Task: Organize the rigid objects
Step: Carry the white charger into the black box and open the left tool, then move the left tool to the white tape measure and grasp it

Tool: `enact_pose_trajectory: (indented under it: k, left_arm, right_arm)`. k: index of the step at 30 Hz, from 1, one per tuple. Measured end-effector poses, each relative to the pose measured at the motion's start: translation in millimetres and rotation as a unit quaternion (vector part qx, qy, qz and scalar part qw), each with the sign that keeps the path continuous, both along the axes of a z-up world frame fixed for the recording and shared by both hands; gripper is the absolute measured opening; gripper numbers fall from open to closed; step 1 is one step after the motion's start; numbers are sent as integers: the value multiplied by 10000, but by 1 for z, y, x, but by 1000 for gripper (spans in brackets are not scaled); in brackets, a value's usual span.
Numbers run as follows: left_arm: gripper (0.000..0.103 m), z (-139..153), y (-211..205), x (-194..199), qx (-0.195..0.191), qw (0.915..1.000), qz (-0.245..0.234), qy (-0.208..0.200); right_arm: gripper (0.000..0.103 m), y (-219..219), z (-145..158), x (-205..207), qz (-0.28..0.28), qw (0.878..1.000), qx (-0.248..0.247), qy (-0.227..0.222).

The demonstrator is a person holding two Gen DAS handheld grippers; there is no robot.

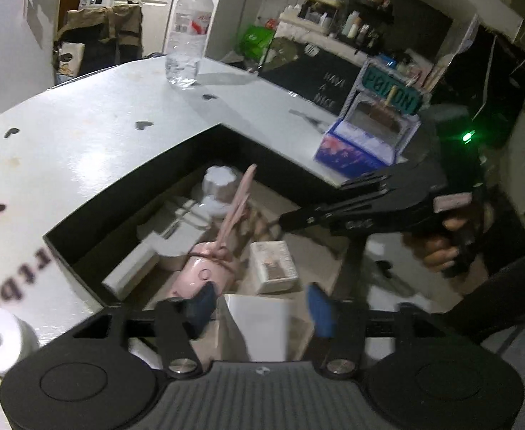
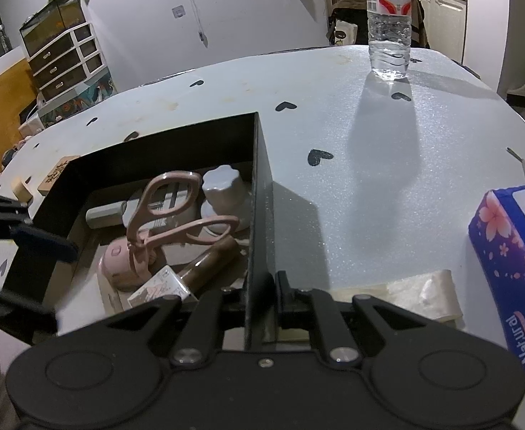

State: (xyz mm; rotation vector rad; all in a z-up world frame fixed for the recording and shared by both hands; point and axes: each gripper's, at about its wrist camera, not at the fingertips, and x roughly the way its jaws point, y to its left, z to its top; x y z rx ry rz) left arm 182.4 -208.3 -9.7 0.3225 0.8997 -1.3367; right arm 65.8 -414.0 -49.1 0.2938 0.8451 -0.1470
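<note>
Nearest, pinching the right-hand wall of the black box [image 2: 259, 186] with the right gripper [image 2: 262, 286], jaws pressed onto the thin panel, probably to keep the box from sliding while being filled. Hovering over the box's near end with the left gripper [image 1: 260, 308], blue pads [image 1: 321, 310] spread, with a white carton [image 1: 259, 326] below the gap and apparently not squeezed; reads as room for a release or a fresh pick.

Further in, packed close on the box floor to save space: pink eyelash curler [image 2: 169, 208] propped over a pink round gadget [image 2: 119, 261], brown tube [image 2: 208, 258], small printed carton [image 2: 162, 286], and white jar with scalloped lid [image 2: 223, 186] tucked into the far right corner.

Outside the box, tissue pack [image 2: 513, 268] at the right edge of the table [image 2: 334, 136]. Water bottle [image 2: 388, 28] upright near the far edge, well apart from the box, perhaps not yet sorted.
</note>
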Motion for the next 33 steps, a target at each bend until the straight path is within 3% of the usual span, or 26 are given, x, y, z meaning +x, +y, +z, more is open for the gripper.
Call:
enact_pose_trajectory:
  k: [15, 23, 33]
  left_arm:
    - [96, 11, 2, -18, 53, 9999, -51, -74]
    - [103, 19, 2, -27, 43, 9996, 22, -272]
    - [103, 32, 15, -36, -61, 9978, 413, -523]
  right_arm:
    - [11, 1, 0, 0, -9, 10000, -14, 6]
    - [11, 1, 0, 1, -11, 10000, -3, -1]
    - [11, 1, 1, 0, -9, 10000, -5, -6]
